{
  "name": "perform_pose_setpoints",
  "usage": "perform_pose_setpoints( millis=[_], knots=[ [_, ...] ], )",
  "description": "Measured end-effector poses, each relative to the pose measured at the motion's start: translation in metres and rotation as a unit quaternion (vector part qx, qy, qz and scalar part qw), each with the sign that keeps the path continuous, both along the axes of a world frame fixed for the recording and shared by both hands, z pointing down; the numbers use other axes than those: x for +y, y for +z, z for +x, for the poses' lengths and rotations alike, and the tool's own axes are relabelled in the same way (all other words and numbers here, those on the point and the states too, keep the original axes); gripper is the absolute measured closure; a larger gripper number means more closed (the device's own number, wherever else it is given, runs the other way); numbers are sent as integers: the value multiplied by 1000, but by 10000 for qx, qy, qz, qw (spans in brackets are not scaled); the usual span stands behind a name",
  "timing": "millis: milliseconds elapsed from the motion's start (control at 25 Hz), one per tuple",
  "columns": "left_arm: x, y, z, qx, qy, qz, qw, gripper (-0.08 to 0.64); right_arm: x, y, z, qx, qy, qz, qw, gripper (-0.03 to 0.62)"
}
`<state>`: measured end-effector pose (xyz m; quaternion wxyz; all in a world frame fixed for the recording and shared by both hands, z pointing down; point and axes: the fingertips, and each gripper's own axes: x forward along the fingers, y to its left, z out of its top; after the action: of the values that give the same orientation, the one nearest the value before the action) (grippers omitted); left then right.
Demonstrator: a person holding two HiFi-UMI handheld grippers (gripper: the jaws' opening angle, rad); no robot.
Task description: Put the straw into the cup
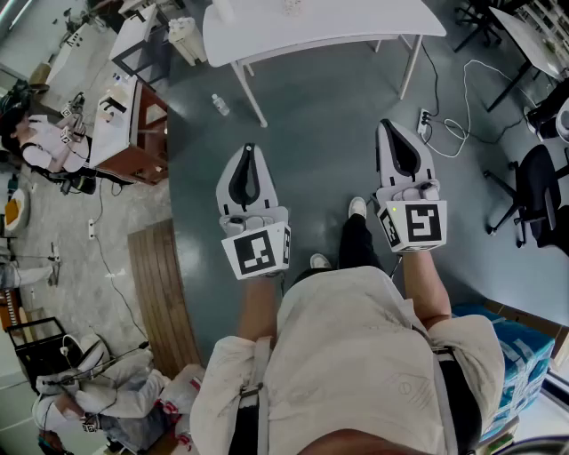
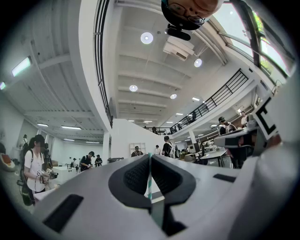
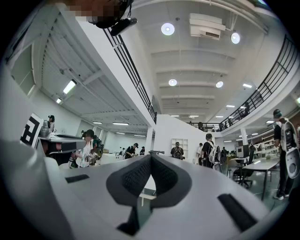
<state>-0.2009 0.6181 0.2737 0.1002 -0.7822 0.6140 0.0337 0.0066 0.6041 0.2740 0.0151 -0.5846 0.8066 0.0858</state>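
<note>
A thin green-and-white striped straw (image 2: 149, 183) stands upright, pinched between the jaws of my left gripper (image 2: 150, 158). In the head view the left gripper (image 1: 249, 149) is held out in front of the person's body, pointing away over the grey floor; the straw cannot be made out there. My right gripper (image 1: 392, 126) is held level beside it, jaws closed together with nothing between them (image 3: 151, 158). Both gripper views look out across a large hall. I cannot pick out a cup for certain; a small thing (image 1: 292, 5) sits on the white table.
A white table (image 1: 329, 28) stands ahead across the grey floor. A small bottle (image 1: 220, 105) lies on the floor near its leg. Desks with people are at the left, a power strip with cables (image 1: 425, 119) and a black office chair (image 1: 538, 191) at the right.
</note>
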Motion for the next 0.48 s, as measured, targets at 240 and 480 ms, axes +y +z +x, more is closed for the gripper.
perform_pose_setpoints(
  millis=[240,480],
  knots=[
    [-7,3,9,-15,-9,-67,10000,546,-7,6,9,23,-24,-36,10000,591],
    [-22,8,15,-59,-2,-155,9999,546,-23,14,16,-29,-9,-149,9999,591]
  ],
)
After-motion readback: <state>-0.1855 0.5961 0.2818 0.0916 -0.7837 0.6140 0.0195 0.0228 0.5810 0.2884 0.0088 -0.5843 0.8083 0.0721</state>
